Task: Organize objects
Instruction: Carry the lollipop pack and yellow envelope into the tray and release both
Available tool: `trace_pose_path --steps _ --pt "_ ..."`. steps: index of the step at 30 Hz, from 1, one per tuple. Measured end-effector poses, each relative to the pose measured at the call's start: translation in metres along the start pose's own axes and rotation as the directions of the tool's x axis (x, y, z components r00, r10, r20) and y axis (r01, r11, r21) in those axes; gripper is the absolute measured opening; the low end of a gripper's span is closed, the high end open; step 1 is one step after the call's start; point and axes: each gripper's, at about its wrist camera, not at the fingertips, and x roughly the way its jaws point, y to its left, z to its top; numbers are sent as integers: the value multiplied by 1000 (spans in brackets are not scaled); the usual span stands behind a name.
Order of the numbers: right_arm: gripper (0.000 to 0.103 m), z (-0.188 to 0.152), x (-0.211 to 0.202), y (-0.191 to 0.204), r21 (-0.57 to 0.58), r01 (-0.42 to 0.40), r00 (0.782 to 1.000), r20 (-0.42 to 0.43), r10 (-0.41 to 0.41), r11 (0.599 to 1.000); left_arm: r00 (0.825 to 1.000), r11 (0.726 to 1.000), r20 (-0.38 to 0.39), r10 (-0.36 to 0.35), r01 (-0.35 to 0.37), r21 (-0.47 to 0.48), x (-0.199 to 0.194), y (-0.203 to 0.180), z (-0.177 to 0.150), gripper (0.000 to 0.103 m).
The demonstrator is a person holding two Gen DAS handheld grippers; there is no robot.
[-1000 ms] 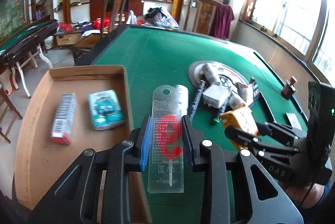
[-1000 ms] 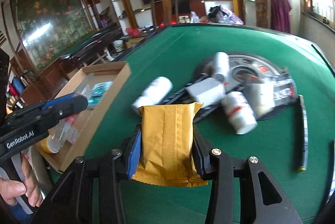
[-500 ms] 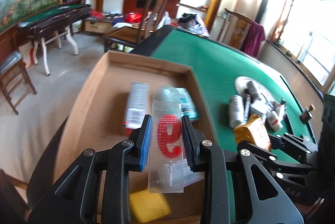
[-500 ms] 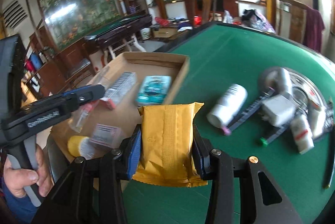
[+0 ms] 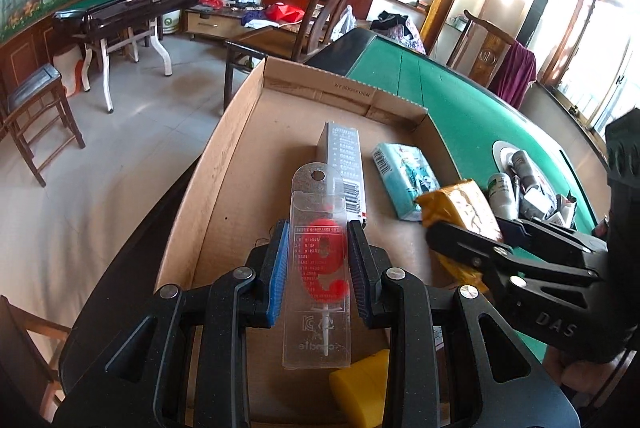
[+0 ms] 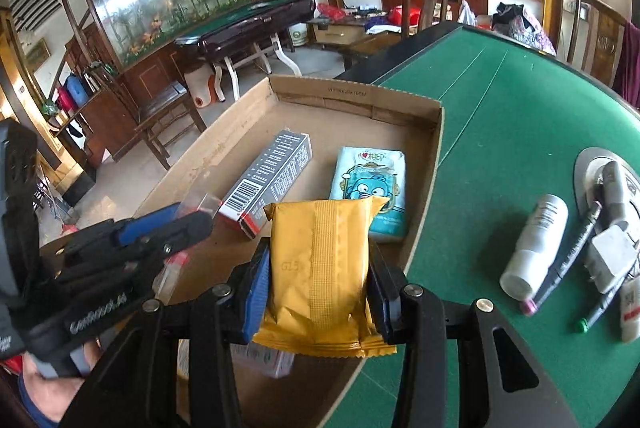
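Observation:
My left gripper point(image 5: 318, 260) is shut on a clear candle pack point(image 5: 318, 268) with a red number inside, held above the cardboard box point(image 5: 240, 132). My right gripper point(image 6: 318, 284) is shut on a yellow snack packet point(image 6: 318, 268), held over the box's right side point(image 6: 438, 148). The packet also shows in the left wrist view point(image 5: 460, 200), and the left gripper in the right wrist view point(image 6: 176, 228). In the box lie a grey carton point(image 6: 272, 176) and a blue tissue pack point(image 6: 370, 184).
On the green table point(image 6: 500, 132) to the right lie a white bottle point(image 6: 536, 248), a white charger point(image 6: 610, 260), pens and small items by a round metal plate point(image 6: 584, 168). A yellow object point(image 5: 360, 384) lies at the box's near end. Chairs and another table stand beyond.
Both grippers have moved left from the table's clutter to over the cardboard box, each still holding its item. The box contents now sit directly ahead.

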Motion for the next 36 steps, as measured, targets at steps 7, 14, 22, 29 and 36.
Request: trace_pose_path --steps 7,14,22,29,36 --pt "43 0 13 3 4 -1 1000 -18 1 1000 1000 1000 -8 -3 3 -1 3 4 -1 28" --pt "44 2 22 6 2 -14 999 -37 14 1000 1000 1000 -10 0 0 1 4 7 -1 28" --pt "45 1 8 6 6 -30 1000 -7 30 1000 1000 1000 -23 1 -1 -8 3 7 0 28" --pt "46 -1 -11 -2 31 -47 998 32 46 998 1000 1000 6 8 -8 -9 -10 0 3 46" --pt "46 -11 -30 -20 78 -63 996 61 58 995 1000 1000 27 13 -13 -4 -21 -10 7 47"
